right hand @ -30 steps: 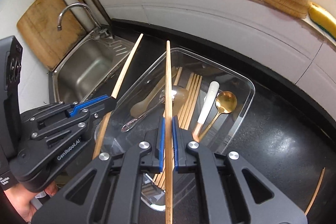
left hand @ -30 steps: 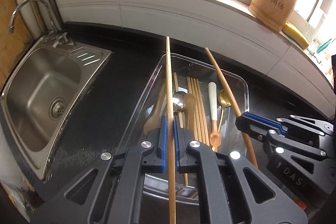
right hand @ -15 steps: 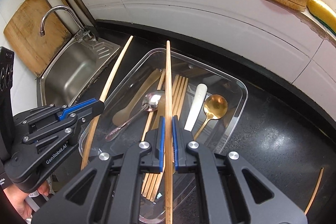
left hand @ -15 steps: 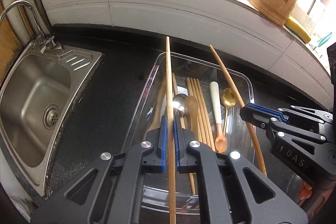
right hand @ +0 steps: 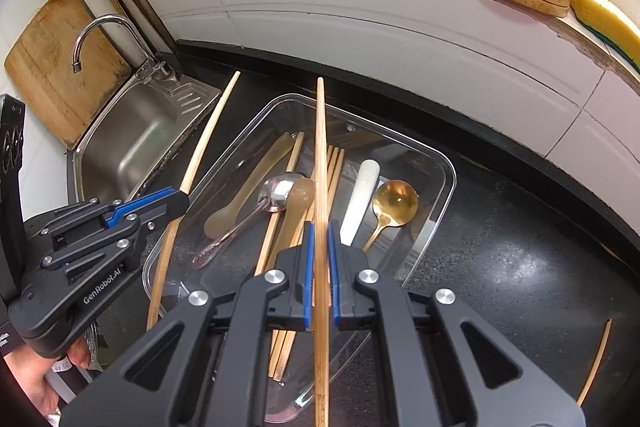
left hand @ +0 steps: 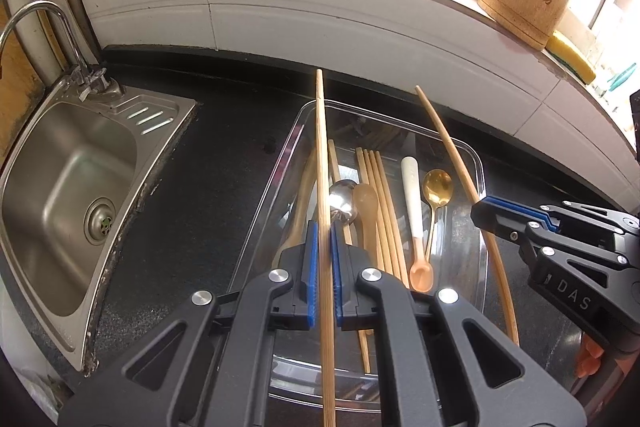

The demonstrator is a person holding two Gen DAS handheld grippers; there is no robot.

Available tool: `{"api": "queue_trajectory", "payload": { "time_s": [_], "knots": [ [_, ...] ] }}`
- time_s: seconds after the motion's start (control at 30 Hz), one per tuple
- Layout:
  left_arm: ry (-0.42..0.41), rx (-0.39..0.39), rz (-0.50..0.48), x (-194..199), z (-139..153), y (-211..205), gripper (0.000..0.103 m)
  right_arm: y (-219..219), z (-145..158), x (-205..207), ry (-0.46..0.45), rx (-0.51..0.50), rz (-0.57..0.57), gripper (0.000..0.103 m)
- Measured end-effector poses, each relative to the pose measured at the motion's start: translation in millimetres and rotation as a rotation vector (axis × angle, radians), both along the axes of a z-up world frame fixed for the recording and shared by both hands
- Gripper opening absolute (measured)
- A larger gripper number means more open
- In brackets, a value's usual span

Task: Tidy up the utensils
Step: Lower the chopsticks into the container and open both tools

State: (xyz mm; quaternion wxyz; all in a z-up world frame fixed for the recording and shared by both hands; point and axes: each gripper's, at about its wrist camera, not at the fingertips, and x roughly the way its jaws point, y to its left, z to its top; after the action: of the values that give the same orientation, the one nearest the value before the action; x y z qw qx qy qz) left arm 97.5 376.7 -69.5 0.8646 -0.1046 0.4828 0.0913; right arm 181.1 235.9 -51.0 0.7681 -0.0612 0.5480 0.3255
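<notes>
The left claw (left hand: 323, 251) is clamped on a wooden chopstick (left hand: 322, 163), and the right claw (right hand: 320, 247) grips a second chopstick (right hand: 320, 155). Both sticks hang over the clear tray (right hand: 446, 195) of spoons and chopsticks on the black bench (right hand: 500, 267).

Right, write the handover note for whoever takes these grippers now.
Left gripper: shut on a chopstick, held over the clear tray.
Right gripper: shut on a second chopstick, also over the tray.
Done: several chopsticks and spoons, among them the gold spoon, lie in the tray.
Left: put both held chopsticks down; one stray chopstick lies on the counter.
</notes>
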Motion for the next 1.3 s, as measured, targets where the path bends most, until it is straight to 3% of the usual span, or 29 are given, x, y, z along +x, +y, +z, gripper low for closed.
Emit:
{"api": "queue_trajectory", "payload": {
  "time_s": [0.27, 0.67, 1.3],
  "knots": [
    [0.006, 0.001, 0.019, -4.8, -1.3, 7.9, 0.006, -2.2, -0.4, 6.3, -0.005, -0.009, -0.006, 0.007],
    [0.031, -0.015, -0.022, -17.0, -13.8, -16.7, 0.006, 8.5, 2.6, 14.7, -0.012, -0.003, -0.002, 0.007],
    [0.018, -0.014, -0.006, -7.5, -9.7, -12.0, 0.006, 8.4, -2.1, 10.9, 0.016, -0.012, -0.028, 0.007]
  ]
}}
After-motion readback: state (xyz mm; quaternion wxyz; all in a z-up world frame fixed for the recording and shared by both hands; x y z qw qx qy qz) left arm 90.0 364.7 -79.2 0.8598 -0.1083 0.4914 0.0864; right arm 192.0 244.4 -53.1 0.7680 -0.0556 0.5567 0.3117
